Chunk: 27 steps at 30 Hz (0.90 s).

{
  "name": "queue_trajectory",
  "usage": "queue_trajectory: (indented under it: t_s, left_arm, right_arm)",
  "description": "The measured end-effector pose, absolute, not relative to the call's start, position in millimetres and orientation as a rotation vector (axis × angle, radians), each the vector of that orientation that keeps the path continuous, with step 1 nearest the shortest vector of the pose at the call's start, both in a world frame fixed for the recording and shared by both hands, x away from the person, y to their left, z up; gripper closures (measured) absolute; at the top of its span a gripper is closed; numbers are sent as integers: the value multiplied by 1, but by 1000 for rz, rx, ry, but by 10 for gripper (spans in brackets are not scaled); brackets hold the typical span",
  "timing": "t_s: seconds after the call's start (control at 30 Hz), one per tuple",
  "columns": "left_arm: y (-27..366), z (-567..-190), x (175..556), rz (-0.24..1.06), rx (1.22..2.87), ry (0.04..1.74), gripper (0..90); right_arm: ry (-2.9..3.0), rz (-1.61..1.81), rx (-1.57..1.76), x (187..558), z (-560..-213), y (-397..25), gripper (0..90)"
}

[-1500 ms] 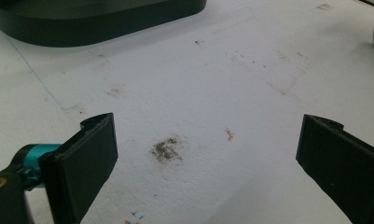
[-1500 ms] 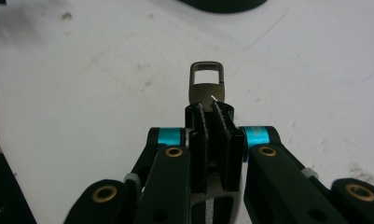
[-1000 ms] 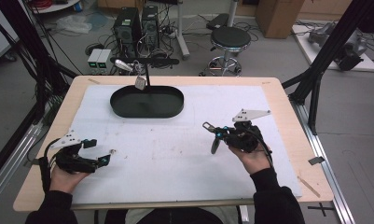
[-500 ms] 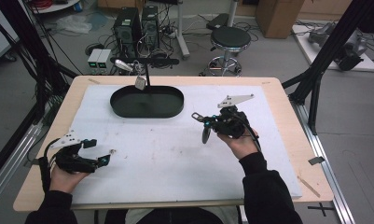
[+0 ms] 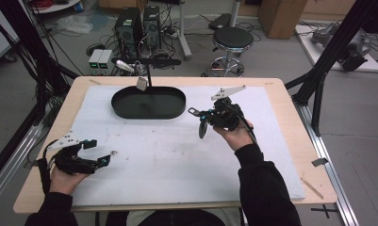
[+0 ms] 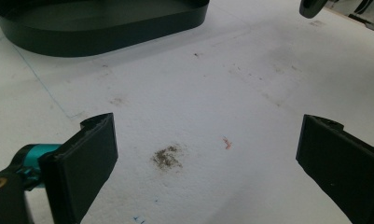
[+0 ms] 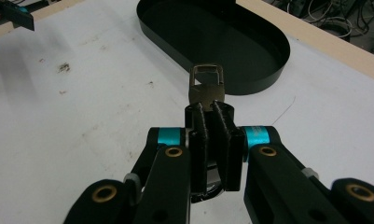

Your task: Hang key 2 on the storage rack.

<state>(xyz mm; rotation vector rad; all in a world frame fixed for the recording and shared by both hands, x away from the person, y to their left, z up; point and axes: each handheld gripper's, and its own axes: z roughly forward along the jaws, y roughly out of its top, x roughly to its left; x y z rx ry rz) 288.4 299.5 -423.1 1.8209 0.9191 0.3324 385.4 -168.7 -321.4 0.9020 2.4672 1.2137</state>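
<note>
— What colours sit around the black oval tray [image 5: 148,102]?
— The sheet [image 5: 177,155] beneath it is white, flecked with a brown smudge [image 6: 166,157] and a small red mark [image 6: 227,142]. Beyond the tray's far rim, bare table edge [image 5: 281,94] shows pale wood.
— And the padlock [image 7: 206,88]?
— Dull brass, pinched between black jaws with teal bands, just short of the tray.

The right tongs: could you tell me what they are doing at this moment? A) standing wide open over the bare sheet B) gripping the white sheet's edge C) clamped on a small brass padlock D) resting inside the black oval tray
C: the right tongs are shut on the small brass padlock, short of the black oval tray.
</note>
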Motion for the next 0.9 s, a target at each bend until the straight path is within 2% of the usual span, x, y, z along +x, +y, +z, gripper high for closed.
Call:
queue_trajectory:
  t_s: [0.9]
  left_arm:
    - [300, -423, 290, 309, 1805, 910, 58]
  right_arm:
    - [2471, 1186, 861, 421, -302, -132, 850]
